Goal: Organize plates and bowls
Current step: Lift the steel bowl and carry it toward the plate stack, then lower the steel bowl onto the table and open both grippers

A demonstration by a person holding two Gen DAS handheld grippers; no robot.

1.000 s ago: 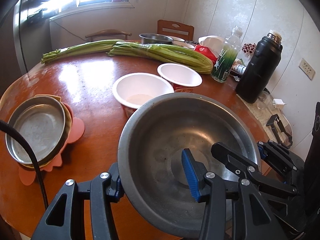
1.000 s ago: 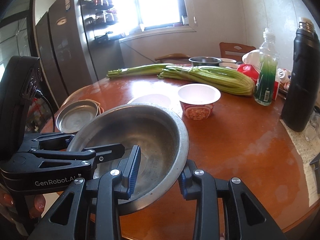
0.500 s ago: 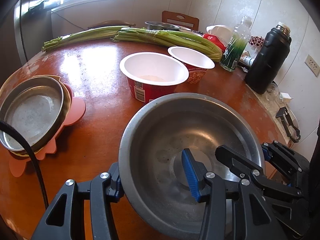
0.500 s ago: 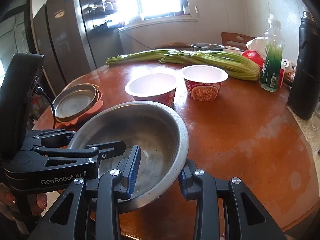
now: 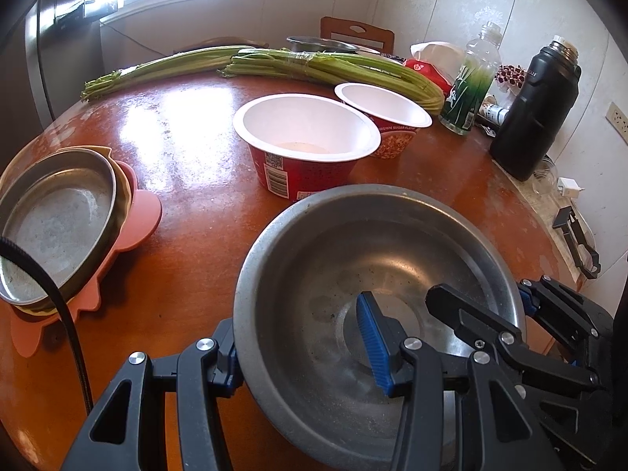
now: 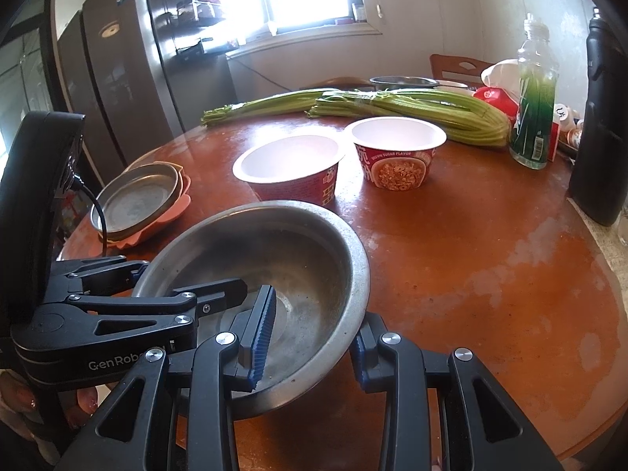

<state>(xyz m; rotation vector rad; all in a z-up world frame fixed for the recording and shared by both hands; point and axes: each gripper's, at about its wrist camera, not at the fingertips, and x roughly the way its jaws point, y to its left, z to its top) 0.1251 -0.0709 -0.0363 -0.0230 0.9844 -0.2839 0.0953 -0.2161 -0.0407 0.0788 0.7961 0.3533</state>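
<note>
Pinching the thin rim of the metal bowl (image 5: 376, 274), one on each side, the left gripper (image 5: 302, 347) and right gripper (image 6: 310, 343) hold it low over the table (image 6: 490, 274), stiff, light, slippery, and nearer the red cup (image 5: 306, 145) than before.

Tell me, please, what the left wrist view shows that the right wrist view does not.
Only the left wrist view shows the wall socket and the white plug at the table's edge. Only the right wrist view shows the fridge and the fingertips with painted nails. Both show the steel bowl, clamped by the left gripper and right gripper, and two paper cups.
</note>
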